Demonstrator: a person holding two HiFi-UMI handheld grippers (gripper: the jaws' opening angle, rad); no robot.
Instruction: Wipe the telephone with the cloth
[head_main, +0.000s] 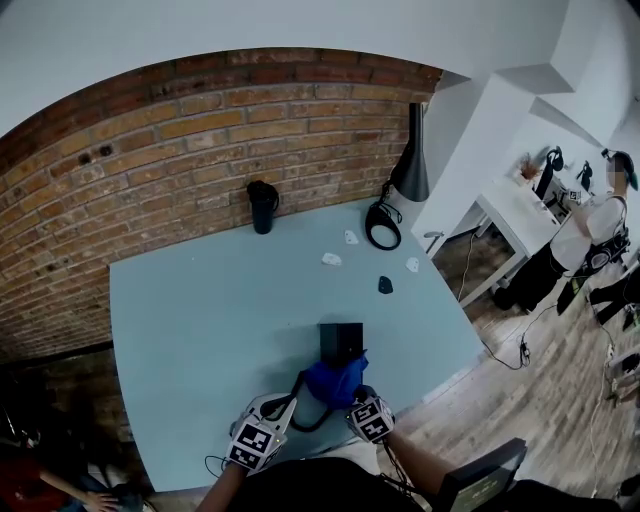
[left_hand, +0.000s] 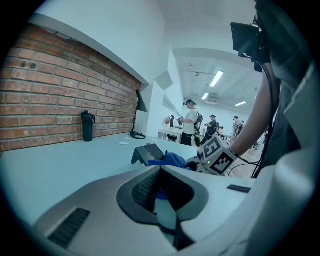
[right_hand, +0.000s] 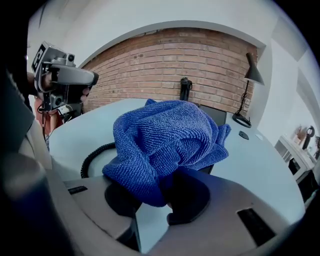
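1. Brick wall (head_main: 150, 160) curves behind a pale blue tabletop (head_main: 200, 330). A dark tumbler (head_main: 262, 206) stands near the wall, and a black lamp (head_main: 411, 160) stands at the far right corner.
2. To the right, off the tabletop, a person (head_main: 590, 235) stands by a white desk on the wooden floor.
3. The telephone (head_main: 341, 338), a black slanted box, sits on the tabletop near the front edge, straight ahead of me.
4. The blue cloth (head_main: 335, 381) is bunched up on the near side of the telephone. It lies over the near edge and seems to touch it.
5. My right tongs (right_hand: 152, 194) are clamped on the cloth. A fold of it is pinched between the two dark pads, and the rest billows up and forward, hiding most of the telephone in the right gripper view.
6. A black coiled cord (right_hand: 91, 159) loops on the tabletop just left of the cloth.
7. My left tongs (left_hand: 162, 200) are only slightly parted, with nothing between them. The tabletop and a bit of the cloth show through the narrow gap.
8. The left tongs are held up off the tabletop, to the left of the cloth and apart from it, pointing towards the telephone.
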